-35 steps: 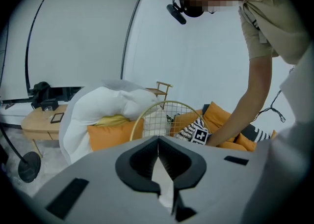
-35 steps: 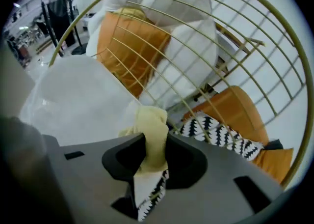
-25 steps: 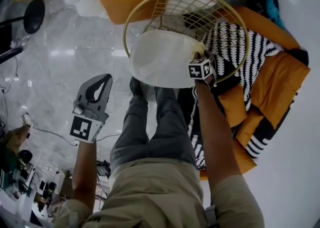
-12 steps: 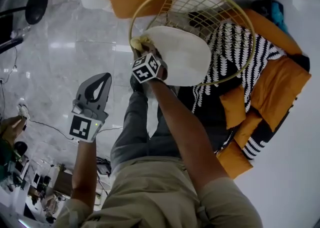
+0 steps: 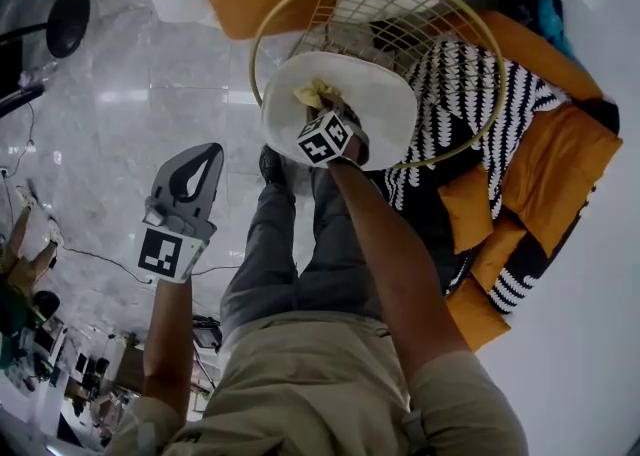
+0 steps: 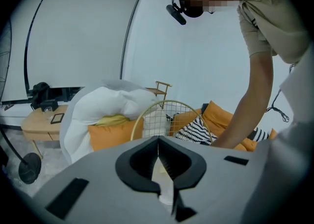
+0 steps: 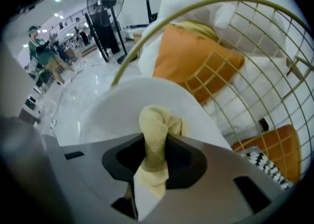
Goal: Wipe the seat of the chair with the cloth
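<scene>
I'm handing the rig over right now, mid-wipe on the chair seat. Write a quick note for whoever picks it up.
Right gripper: shut on the yellow cloth, which is down on the white seat.
Left gripper: shut and empty, held out over the floor, clear of the chair.
Done: the cloth is gripped and in contact with the seat. How much of the seat has been covered can't be told.
Left: sweep the cloth across the whole seat, edges included, then lift off.
</scene>
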{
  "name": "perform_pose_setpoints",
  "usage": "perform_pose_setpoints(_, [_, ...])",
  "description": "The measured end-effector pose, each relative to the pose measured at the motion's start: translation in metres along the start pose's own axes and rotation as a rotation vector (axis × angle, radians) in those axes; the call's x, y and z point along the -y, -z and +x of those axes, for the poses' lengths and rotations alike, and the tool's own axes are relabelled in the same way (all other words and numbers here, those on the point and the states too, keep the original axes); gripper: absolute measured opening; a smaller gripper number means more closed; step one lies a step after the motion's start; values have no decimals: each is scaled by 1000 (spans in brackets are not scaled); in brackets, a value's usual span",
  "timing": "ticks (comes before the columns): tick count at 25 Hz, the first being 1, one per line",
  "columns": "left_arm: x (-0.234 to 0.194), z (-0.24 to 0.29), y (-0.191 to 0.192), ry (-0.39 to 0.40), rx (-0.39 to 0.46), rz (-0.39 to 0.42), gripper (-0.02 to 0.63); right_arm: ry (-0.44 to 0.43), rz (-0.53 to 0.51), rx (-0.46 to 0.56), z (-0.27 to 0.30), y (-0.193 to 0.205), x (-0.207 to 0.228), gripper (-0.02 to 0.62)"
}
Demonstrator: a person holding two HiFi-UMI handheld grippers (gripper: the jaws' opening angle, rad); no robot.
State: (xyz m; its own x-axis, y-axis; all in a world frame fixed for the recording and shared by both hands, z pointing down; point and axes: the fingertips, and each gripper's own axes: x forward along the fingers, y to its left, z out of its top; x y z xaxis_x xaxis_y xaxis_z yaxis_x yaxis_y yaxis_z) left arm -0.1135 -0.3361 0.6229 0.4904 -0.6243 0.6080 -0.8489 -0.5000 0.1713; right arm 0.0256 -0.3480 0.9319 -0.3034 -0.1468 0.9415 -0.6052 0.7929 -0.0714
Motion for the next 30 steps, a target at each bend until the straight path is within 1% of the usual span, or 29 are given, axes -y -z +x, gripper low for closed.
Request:
perform_pose_setpoints(2, [1, 3, -5, 8, 4, 9, 16, 65, -7, -90, -6, 52, 38, 110])
perform_pose_setpoints(3, [1, 4, -7, 13, 3, 13, 15, 114, 13, -136, -13, 78, 61, 112])
perform_pose_setpoints(5, [-1, 6, -9, 22, 4, 20, 15, 241, 92, -218, -38, 127, 114, 110])
perform_pose_setpoints(7, [-2, 9, -11, 29, 11, 23, 15, 341, 159, -262, -64, 161, 154, 110])
perform_pose_setpoints(8, [-1, 10, -11, 31, 13, 21, 16, 370, 161, -272, -74, 171, 165, 110])
perform_pose_setpoints(11, [0, 12, -10, 38, 4, 23, 16, 401, 137, -291, -89, 185, 179, 110])
perform_pose_setpoints(16, [3, 9, -12, 37, 3, 27, 17, 392, 176, -298, -83, 187, 173, 110])
perform_pose_setpoints(18, [2, 8, -9, 33, 2, 24, 16, 377, 202, -285, -73, 178, 161, 110])
perform_pose_setpoints(20, [1, 7, -4, 31, -2, 17, 15, 347, 235, -264, -58, 161, 141, 110])
perform_pose_setpoints(22, [0, 4, 1, 27, -5, 10, 15, 286, 242, -230, -38, 131, 108, 110])
perform_pose_setpoints(24, [1, 1, 3, 21, -4, 5, 15, 158, 217, -188, -12, 91, 55, 110])
perform_pose_setpoints(27, [1, -3, 6, 13, 2, -1, 16, -56, 121, -84, 13, 16, -32, 112])
perform_pose_setpoints(29, [-1, -6, 9, 5, 1, -8, 16, -137, 47, 5, 8, -36, -75, 110])
perform_pose_setpoints(30, [-2, -8, 10, 1, 1, -11, 15, -152, 22, 34, 5, -54, -88, 110])
